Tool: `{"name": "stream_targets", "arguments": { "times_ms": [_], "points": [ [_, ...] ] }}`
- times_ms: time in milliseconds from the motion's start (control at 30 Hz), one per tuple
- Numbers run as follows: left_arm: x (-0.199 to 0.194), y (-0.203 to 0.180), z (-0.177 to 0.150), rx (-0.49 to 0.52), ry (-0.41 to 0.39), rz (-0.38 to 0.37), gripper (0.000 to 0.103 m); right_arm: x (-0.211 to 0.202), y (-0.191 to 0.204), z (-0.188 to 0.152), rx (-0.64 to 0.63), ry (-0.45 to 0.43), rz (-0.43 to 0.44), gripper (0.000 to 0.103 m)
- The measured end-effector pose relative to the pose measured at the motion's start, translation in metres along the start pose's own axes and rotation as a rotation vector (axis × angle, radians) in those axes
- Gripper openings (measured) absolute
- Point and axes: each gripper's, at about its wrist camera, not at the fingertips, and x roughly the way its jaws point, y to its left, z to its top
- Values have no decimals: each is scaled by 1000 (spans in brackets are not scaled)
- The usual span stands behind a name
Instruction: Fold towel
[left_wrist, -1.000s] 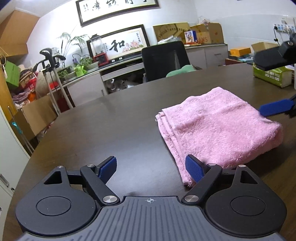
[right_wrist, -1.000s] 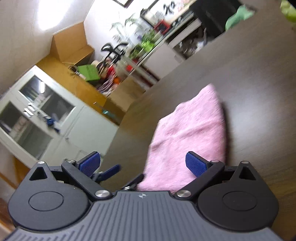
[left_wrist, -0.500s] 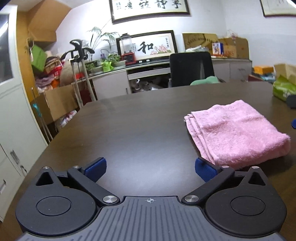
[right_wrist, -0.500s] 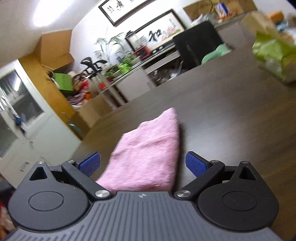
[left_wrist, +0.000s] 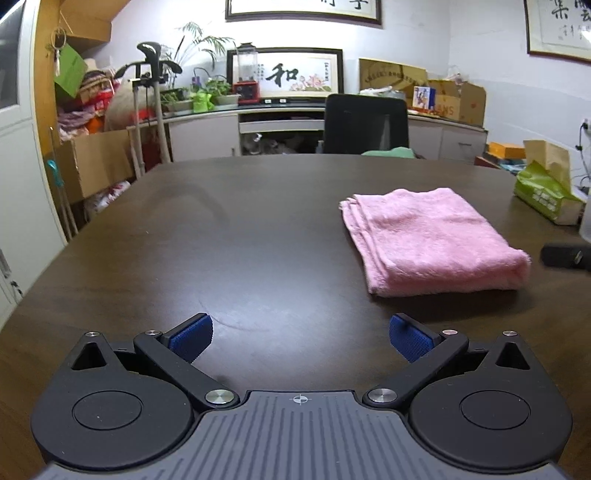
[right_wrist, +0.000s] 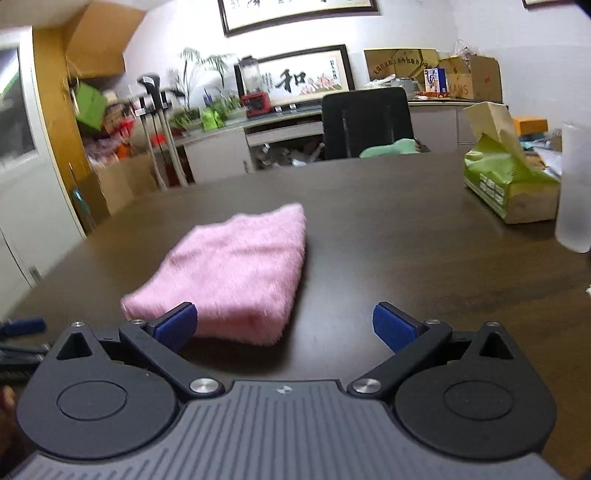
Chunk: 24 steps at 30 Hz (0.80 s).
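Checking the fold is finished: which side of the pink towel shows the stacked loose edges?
The left side of the pink towel, facing the bare table: layered edges show there, while its near end is a rounded fold.

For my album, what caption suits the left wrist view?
Open left gripper hovering over a dark table, a folded pink towel lying ahead to its right.

so the towel (left_wrist: 428, 240) sits folded flat on the table (left_wrist: 221, 240), everything else goes off that. tissue pack (left_wrist: 545, 195) is on the table to its right and a bit further back, well apart, with a cup (right_wrist: 574, 188) just right of the pack. office chair (left_wrist: 365, 123) is behind the towel, past the table's far edge. crutches (left_wrist: 147, 110) and the plants (left_wrist: 199, 96) are way back to the towel's left
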Motion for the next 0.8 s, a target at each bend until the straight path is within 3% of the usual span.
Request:
{"name": "stream_targets", "arguments": {
  "times_ms": [300,600,800],
  "points": [
    [7,-2,-4,-54,74,2,103,5,5,-18,-37,111,-49,102],
    [5,-9,-9,-51,95,46,103,-1,11,-25,-124,148,-119,103],
    [5,-14,-9,-30,107,67,103,3,8,-22,-127,147,-119,103]
  ]
}}
